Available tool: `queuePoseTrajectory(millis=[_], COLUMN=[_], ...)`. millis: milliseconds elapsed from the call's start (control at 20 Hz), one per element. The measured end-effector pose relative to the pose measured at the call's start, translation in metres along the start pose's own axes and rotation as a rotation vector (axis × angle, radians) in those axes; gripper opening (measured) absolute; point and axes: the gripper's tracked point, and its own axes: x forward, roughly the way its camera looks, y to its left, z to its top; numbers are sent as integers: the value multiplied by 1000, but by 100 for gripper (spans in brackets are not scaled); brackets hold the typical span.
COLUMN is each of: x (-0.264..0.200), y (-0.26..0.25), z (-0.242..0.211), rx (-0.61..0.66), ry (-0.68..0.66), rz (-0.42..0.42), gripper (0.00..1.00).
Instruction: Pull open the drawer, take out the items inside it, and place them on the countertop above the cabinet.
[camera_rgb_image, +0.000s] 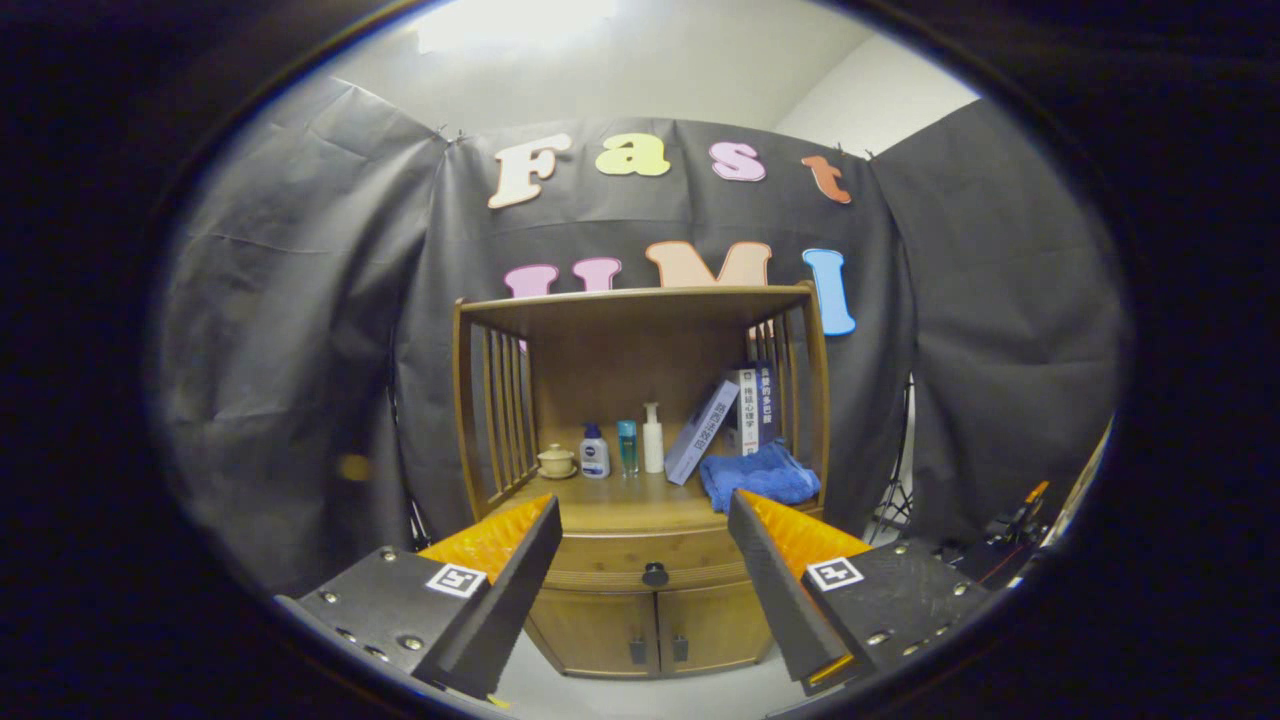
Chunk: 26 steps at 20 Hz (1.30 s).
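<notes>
A wooden cabinet (640, 620) stands ahead of me with its drawer (640, 552) closed. A dark round knob (655, 574) sits at the drawer's front centre, seen between my fingers and some way beyond them. My gripper (645, 515) is open, with nothing between its fingers. The countertop (620, 505) above the drawer carries a small cup (556, 461), three bottles (625, 445), leaning books (725, 420) and a folded blue towel (758, 476). The drawer's contents are hidden.
A slatted wooden shelf frame (640, 300) encloses the countertop on both sides and above. Below the drawer are two cabinet doors with small dark handles (658, 650). A stand with dark equipment (1010, 530) is to the right of the cabinet. Pale floor (640, 695) lies in front.
</notes>
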Motion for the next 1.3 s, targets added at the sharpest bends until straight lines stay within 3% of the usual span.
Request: queuePoseTrajectory(millis=[250, 600, 950, 1250, 1300], x=[28, 91, 167, 218, 223], y=[-7, -10, -15, -6, -9], z=[-20, -85, -167, -243, -258], rx=[-18, -4, -1, -90, -103], ry=[-9, 14, 14, 111, 138], rz=[-12, -1, -20, -16, -21], gripper=[100, 100, 100, 100, 91])
